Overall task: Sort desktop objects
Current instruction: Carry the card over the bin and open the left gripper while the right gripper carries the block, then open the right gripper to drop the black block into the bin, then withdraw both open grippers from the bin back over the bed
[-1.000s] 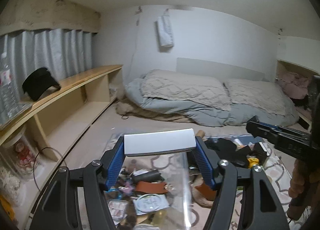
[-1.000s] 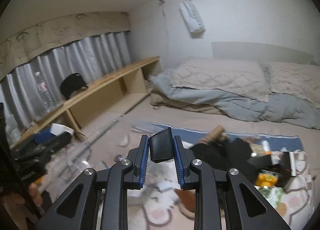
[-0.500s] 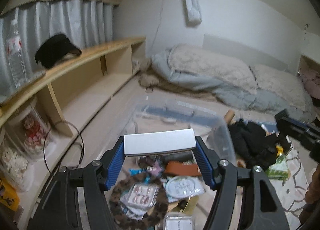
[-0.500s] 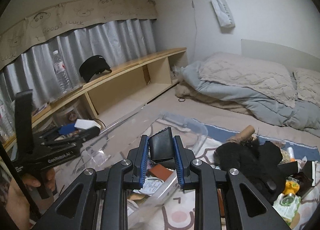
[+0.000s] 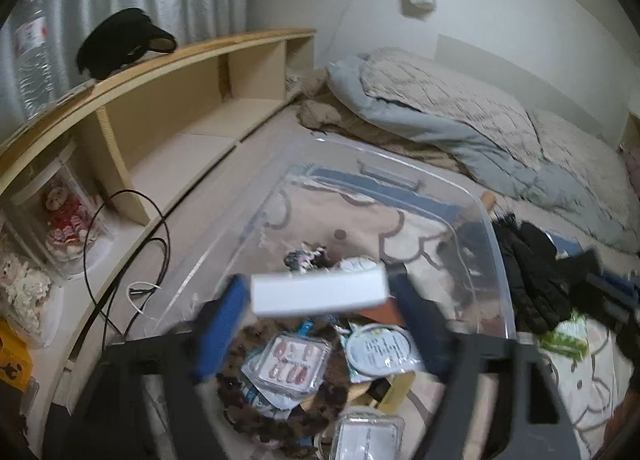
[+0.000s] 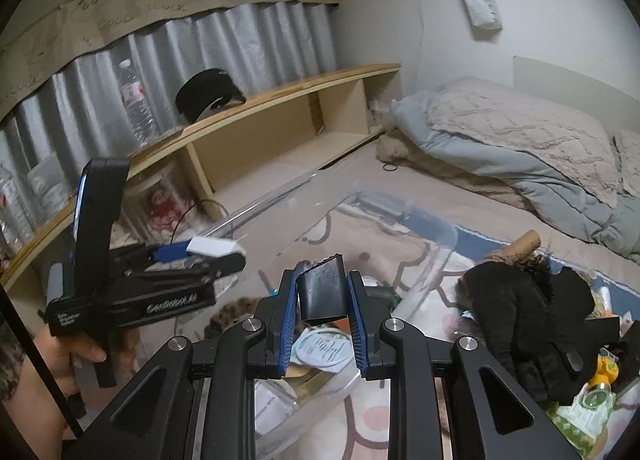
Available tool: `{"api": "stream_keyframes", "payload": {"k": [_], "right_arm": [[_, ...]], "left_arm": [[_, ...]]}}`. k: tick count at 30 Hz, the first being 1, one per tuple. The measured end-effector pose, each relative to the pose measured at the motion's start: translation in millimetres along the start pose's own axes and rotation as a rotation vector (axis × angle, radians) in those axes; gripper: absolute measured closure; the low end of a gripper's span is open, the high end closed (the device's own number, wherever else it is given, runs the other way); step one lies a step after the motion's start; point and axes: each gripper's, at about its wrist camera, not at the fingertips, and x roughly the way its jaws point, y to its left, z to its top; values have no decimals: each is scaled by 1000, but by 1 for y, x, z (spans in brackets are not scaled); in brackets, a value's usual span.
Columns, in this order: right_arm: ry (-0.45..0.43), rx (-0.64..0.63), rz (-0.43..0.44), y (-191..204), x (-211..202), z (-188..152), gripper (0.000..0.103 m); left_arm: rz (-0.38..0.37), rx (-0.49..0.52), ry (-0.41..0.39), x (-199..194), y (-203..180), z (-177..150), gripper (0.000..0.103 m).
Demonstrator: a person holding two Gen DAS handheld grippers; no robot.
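Observation:
My left gripper (image 5: 320,280) hangs over a clear plastic bin (image 5: 400,163) with a white box (image 5: 320,294) between its blue pads (image 5: 224,320). Its jaws are opening; the fingers are blurred and spreading off the box ends. In the bin lie a case of press-on nails (image 5: 292,364), a round packet (image 5: 380,352) and a leopard-print hair band (image 5: 280,420). My right gripper (image 6: 322,276) is shut on a black wallet-like case (image 6: 322,292) above the bin's near side. The right wrist view shows the left gripper (image 6: 224,256), held in a hand (image 6: 80,348), with the white box (image 6: 212,246) at its tip.
A low wooden shelf (image 5: 192,59) along the left wall bears a black cap (image 5: 120,39) and a water bottle (image 5: 36,47). A black cable (image 5: 136,244) trails beside the bin. Black gloves and clothing (image 6: 532,312) with small items lie right of the bin. Bedding (image 6: 520,139) lies behind.
Both grippers have sunk and tipped down toward the clear bin, which now fills the lower views. The left fingers have started to part from the white box. The right grip is unchanged.

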Motion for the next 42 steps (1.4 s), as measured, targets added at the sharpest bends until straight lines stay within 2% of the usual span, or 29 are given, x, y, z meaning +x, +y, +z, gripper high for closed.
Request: {"api": "stream_keyframes", "payload": {"k": [5, 11, 14, 20, 28, 30, 31, 32, 42], "right_arm": [[44, -36, 32, 12, 11, -6, 78], [141, -34, 106, 25, 33, -17, 78], [206, -27, 140, 34, 46, -24, 78], [281, 31, 187, 38, 63, -34, 78], [330, 84, 172, 40, 78, -37, 78], [333, 93, 153, 39, 80, -37, 68], [330, 95, 146, 38, 81, -37, 47], [324, 96, 144, 37, 80, -37, 35], [274, 64, 116, 36, 72, -32, 35]], "left_arm": [[11, -24, -43, -7, 7, 3, 10], [27, -47, -89, -15, 15, 7, 10], [41, -37, -113, -19, 16, 7, 10], [54, -8, -131, -23, 16, 6, 10], [54, 25, -123, -21, 16, 4, 10], [53, 32, -118, -20, 16, 3, 10], [50, 35, -117, -20, 16, 3, 10], [51, 37, -115, -19, 16, 3, 10], [50, 49, -113, -20, 14, -1, 10]]}}
